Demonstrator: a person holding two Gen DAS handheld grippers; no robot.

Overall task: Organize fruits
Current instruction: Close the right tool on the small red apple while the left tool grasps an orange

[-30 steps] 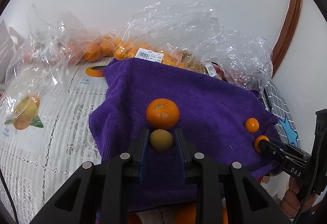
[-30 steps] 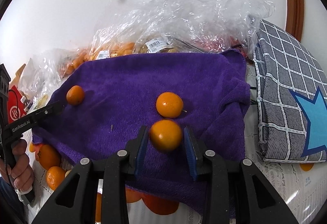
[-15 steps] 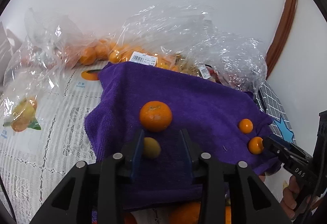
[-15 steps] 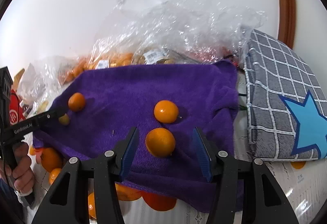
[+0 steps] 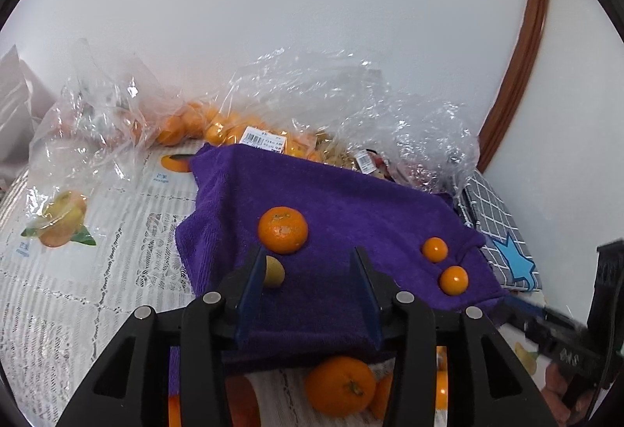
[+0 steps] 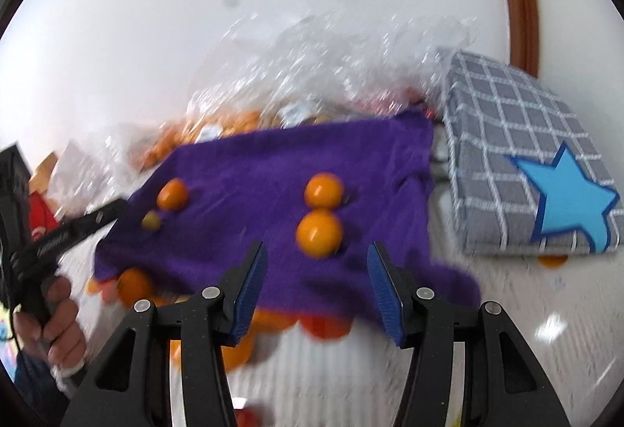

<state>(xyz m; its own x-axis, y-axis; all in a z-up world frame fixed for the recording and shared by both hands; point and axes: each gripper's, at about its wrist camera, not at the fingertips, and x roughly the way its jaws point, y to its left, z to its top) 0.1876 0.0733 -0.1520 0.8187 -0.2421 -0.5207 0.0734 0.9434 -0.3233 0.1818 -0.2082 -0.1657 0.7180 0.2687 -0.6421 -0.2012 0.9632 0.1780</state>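
Observation:
A purple towel (image 5: 351, 208) lies on the table, also in the right wrist view (image 6: 273, 173). On it sit a large mandarin (image 5: 282, 229), a small yellow-green fruit (image 5: 273, 271) and two small oranges (image 5: 435, 249) (image 5: 453, 279). My left gripper (image 5: 308, 271) is open and empty, its left finger beside the yellow-green fruit. My right gripper (image 6: 316, 271) is open and empty, just behind an orange (image 6: 319, 234) with another orange (image 6: 323, 190) beyond it. The right wrist view also shows the mandarin (image 6: 172, 194) and yellow-green fruit (image 6: 150, 220).
Clear plastic bags of oranges (image 5: 218, 123) lie behind the towel against the wall. A grey checked cushion with a blue star (image 6: 546, 169) sits to the right. More oranges (image 5: 339, 384) lie under the towel's front edge on the lace tablecloth (image 5: 97, 271).
Both grippers opened, let go of their fruit and pulled back. The yellow-green fruit and the orange now rest on the towel.

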